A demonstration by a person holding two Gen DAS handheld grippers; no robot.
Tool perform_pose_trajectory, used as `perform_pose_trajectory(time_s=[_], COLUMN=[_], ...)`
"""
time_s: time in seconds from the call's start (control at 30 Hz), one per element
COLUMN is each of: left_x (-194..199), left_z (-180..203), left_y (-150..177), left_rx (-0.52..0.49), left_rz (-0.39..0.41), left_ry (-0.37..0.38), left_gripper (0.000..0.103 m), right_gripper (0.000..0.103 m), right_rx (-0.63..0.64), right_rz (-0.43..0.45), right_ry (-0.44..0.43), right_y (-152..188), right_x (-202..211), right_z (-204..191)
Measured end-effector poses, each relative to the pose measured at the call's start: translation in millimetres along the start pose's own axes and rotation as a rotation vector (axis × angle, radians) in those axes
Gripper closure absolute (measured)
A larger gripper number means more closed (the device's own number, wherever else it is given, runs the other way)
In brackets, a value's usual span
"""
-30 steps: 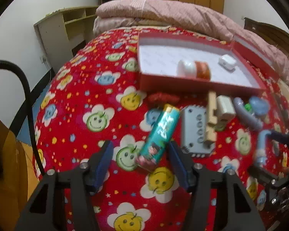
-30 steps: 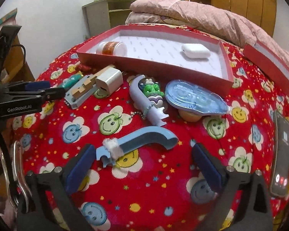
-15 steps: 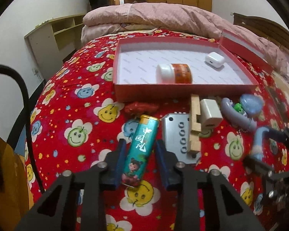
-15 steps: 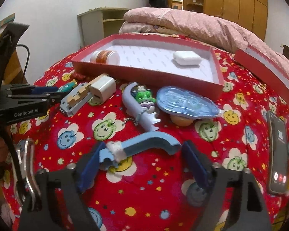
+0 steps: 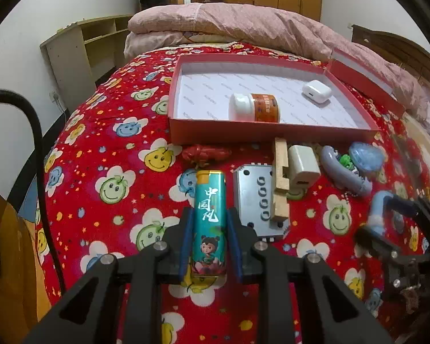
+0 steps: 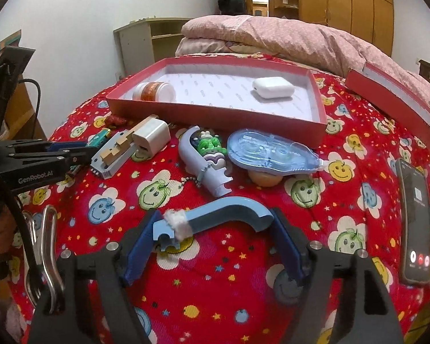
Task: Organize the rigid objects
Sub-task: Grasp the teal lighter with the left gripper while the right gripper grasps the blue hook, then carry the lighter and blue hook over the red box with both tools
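With our left tongs clamped on the lighter and right tongs wide around the blue hook, we should lift straight, clearing the box wall

The bed's red smiley-flower quilt carries a shallow red cardboard box mid-bed, small items before it, and a black smartphone near its right edge.

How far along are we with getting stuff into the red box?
Done: bottle and earbud case lie in the red box. In hand: left gripper has its jaws shut on the lighter; right gripper brackets the blue handle. Left: charger, wood block, tape dispenser.
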State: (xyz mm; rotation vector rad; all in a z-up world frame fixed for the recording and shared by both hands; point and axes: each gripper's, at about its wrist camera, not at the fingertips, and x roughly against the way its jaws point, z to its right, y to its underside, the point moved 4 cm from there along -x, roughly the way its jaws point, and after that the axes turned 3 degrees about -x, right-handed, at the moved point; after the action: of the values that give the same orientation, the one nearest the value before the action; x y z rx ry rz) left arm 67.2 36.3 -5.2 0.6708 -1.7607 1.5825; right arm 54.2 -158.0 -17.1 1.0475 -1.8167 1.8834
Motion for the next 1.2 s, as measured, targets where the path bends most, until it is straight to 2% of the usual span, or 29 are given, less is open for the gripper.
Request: perform_pose_trajectory(time_s=[0.67, 1.2], left_x=[40, 49], left_z=[12, 20], left_y=[-19, -46], left_rx=[0.001, 0.007], left_rz=[0.077, 0.116], left_ry=[0.019, 0.049], left_gripper=[0.079, 0.078], right_gripper=[0.026, 0.026], right_rx=[-0.062, -0.058], right_rz=[0.053, 0.088], right_ry=[-0.013, 0.01], right_y=[-7, -31], right_x=[23, 43], right_z=[8, 9])
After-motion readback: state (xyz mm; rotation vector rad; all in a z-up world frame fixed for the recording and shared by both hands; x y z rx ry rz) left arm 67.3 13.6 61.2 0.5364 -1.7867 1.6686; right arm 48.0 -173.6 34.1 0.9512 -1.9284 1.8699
